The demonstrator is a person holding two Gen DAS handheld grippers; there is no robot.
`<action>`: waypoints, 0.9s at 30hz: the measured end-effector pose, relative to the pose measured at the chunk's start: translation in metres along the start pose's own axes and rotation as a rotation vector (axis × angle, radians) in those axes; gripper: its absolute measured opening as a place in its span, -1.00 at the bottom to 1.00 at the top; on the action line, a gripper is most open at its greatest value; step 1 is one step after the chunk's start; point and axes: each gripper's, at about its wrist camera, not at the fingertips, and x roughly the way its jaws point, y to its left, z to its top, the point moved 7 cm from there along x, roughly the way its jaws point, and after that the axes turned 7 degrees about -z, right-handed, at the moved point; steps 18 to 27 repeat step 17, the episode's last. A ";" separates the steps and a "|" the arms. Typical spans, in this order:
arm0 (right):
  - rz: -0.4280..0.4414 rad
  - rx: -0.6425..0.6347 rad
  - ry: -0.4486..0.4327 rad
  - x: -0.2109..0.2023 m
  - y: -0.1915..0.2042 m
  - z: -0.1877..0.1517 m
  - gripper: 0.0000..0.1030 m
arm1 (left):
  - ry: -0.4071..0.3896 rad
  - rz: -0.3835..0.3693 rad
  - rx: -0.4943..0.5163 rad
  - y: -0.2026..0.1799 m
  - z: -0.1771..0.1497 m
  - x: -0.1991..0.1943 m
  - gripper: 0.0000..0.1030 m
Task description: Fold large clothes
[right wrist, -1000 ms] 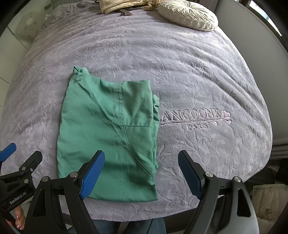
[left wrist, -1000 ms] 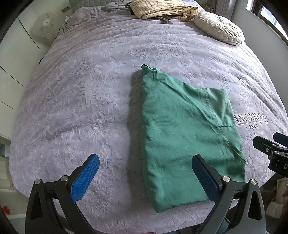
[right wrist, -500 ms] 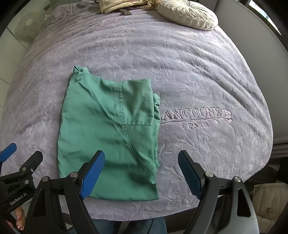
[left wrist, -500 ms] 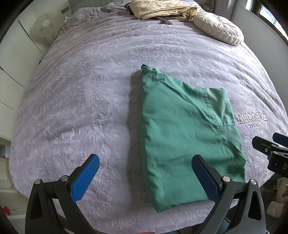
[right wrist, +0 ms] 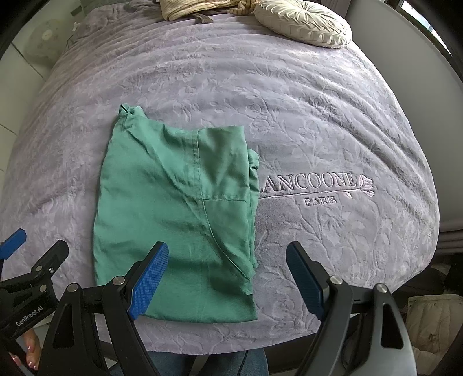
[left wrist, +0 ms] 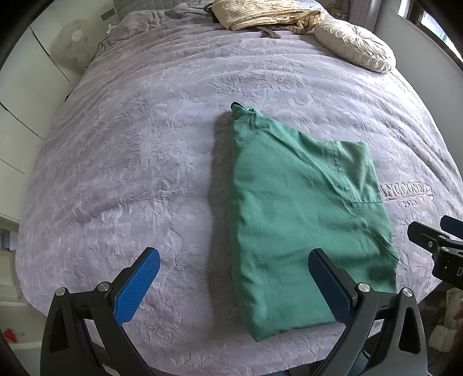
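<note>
A green garment (left wrist: 301,214) (right wrist: 173,208) lies folded into a long rectangle on the lilac bedspread (left wrist: 139,150) (right wrist: 318,121), near the bed's front edge. My left gripper (left wrist: 233,283) hovers above the bed, open and empty, its right finger over the garment's near left corner. My right gripper (right wrist: 227,274) hangs open too, holding nothing, above the garment's near right corner. Each gripper shows at the edge of the other's view: the right gripper (left wrist: 437,245) and the left gripper (right wrist: 26,269).
A round cream cushion (left wrist: 354,47) (right wrist: 303,27) and a striped beige heap of cloth (left wrist: 266,13) (right wrist: 196,7) lie at the bed's far end. White cupboards (left wrist: 26,95) stand left. A person's jeans (right wrist: 208,363) and a hand (right wrist: 29,350) show at the near edge.
</note>
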 end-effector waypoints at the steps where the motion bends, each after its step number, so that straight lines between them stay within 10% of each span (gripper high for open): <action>1: 0.000 -0.002 0.001 0.000 0.001 0.001 0.66 | 0.003 0.000 0.002 0.001 0.000 0.000 1.00; 27: 0.000 -0.006 0.011 0.002 0.002 0.002 0.66 | -0.008 -0.004 -0.005 -0.001 0.000 0.000 1.00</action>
